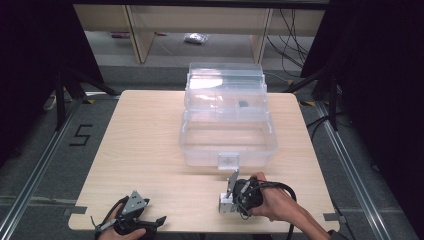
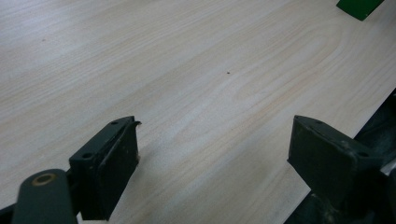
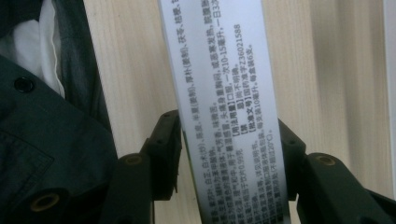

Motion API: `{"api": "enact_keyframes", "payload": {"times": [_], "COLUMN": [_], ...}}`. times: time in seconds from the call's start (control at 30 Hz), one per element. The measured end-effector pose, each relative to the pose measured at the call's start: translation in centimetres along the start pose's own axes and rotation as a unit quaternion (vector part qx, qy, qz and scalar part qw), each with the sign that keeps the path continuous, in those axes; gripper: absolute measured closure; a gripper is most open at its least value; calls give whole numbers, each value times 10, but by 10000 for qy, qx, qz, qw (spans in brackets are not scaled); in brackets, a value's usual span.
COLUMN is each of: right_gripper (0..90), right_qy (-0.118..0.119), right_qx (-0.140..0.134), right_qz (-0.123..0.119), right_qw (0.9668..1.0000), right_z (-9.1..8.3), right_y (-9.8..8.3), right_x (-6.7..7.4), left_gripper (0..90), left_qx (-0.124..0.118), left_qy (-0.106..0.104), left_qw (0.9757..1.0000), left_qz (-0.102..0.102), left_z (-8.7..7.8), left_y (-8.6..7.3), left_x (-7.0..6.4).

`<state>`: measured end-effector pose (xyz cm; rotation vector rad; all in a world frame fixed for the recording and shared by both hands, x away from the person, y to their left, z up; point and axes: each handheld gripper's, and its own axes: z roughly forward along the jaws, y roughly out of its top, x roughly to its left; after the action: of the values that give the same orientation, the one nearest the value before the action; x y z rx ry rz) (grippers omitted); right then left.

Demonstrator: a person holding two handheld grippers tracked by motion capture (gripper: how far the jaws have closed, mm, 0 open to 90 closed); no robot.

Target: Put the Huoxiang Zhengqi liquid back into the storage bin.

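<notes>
Between the left gripper's fingers lay only bare table; they stood wide apart, holding nothing, low at the near edge. Beyond its right finger, at the far corner of that view, sat a green thing, cut off, can't tell what. In the high view the left gripper rested in the person's hand by the table's front edge, well apart from the box.

Between the right gripper's fingers stood a white box with small printed text, both pads against its sides: clamped on it. The high view showed the right gripper with the box just before the bin's latch, the bin open with its lid tipped back.

Risks, as judged: the grip sat near one end of a long box, so it could swing or slip out on the lift. A hard squeeze could crush the carton. Carrying it low could knock it on the bin's front wall.

Hard to tell: the box's far end, cut off past the fingers; a small dark thing in the bin.
</notes>
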<state>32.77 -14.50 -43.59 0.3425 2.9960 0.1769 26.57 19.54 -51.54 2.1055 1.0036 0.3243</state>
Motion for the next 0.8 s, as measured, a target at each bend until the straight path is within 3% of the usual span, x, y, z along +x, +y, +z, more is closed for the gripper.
{"api": "enact_keyframes", "payload": {"times": [0.03, 0.07, 0.2, 0.23, 0.43, 0.57, 0.6, 0.63, 0.67, 0.7, 0.8], "right_gripper": [554, 563, 597, 623, 644, 644, 645, 645, 645, 645, 646], "right_qy": [38, 20, 150, 190, 327, 369, 358, 349, 349, 347, 371], "right_qx": [-64, -12, 119, 98, 280, 170, 164, 161, 161, 149, 142], "right_qz": [-258, -302, -201, -402, -377, -585, -454, -657, -657, -489, -547], "right_qw": [9996, 9995, 9996, 9990, 9984, 9975, 9982, 9971, 9971, 9981, 9977], "right_z": [2, 2, 1, 2, 0, -2, -3, -5, -5, -7, -11], "right_y": [0, 1, 2, 3, 7, 9, 8, 10, 10, 9, 9], "right_x": [-3, -3, -2, -3, -3, -6, -4, -7, -7, -7, -10], "left_gripper": [155, 155, 155, 155, 155, 155, 155, 155, 155, 154, 155], "left_qx": [7, 72, 29, 69, 71, 56, 39, 59, 59, 22, 72], "left_qy": [-38, -36, -21, -22, -32, -23, -31, -28, -28, -7, -35], "left_qw": [10000, 9999, 10000, 9999, 10000, 10000, 10000, 10000, 10000, 10000, 9999], "left_qz": [16, 70, 34, 74, 59, 70, 53, 41, 41, 10, 71], "left_z": [0, -1, -1, 0, -1, -1, 0, 0, 0, -1, -1], "left_y": [0, 0, 0, 0, 0, 0, 0, 0, 0, 0, 0], "left_x": [0, 1, 0, 1, 1, 1, 0, 1, 1, 0, 1]}}
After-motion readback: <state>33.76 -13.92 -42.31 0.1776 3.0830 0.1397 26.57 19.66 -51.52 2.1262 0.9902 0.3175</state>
